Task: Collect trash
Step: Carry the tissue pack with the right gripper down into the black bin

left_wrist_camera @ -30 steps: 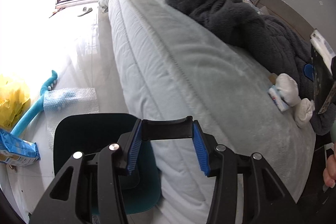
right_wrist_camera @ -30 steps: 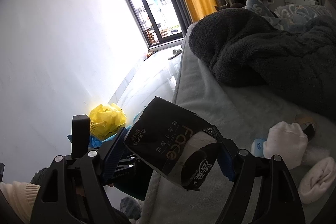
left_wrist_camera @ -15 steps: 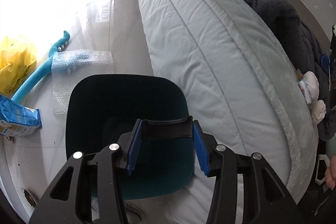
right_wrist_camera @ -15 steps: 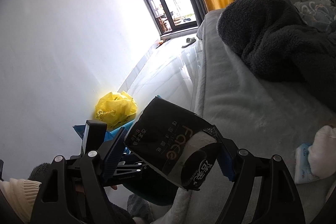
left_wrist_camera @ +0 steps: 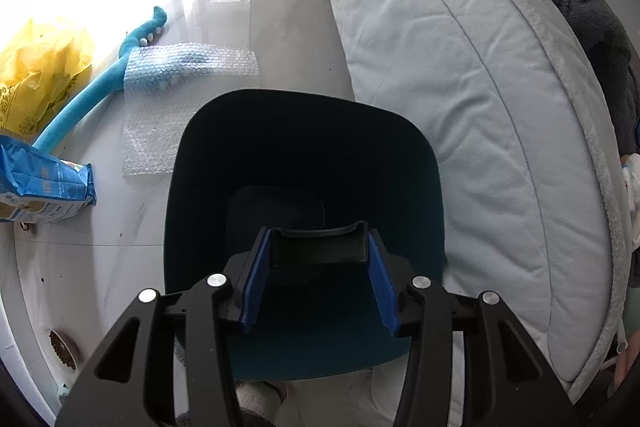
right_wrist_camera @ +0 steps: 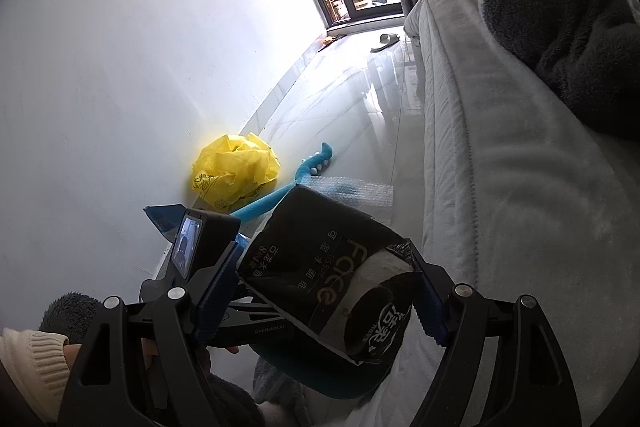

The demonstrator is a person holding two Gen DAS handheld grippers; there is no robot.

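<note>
A teal bin with a dark inside stands or hangs beside the bed, right under my left gripper. That gripper is shut on a black bar, which looks like the bin's handle. My right gripper is shut on a toilet roll in a torn black wrapper. It holds the roll above the bin's teal edge, next to the left gripper's body and the person's hand.
A grey bed with a dark fleece blanket runs along the right. On the floor lie bubble wrap, a teal long-handled tool, a yellow bag, a blue packet and a small dish.
Both views have swung down and left, from the bed top to the floor beside it. The bin now fills the middle of the left wrist view. Both grips are unchanged.
</note>
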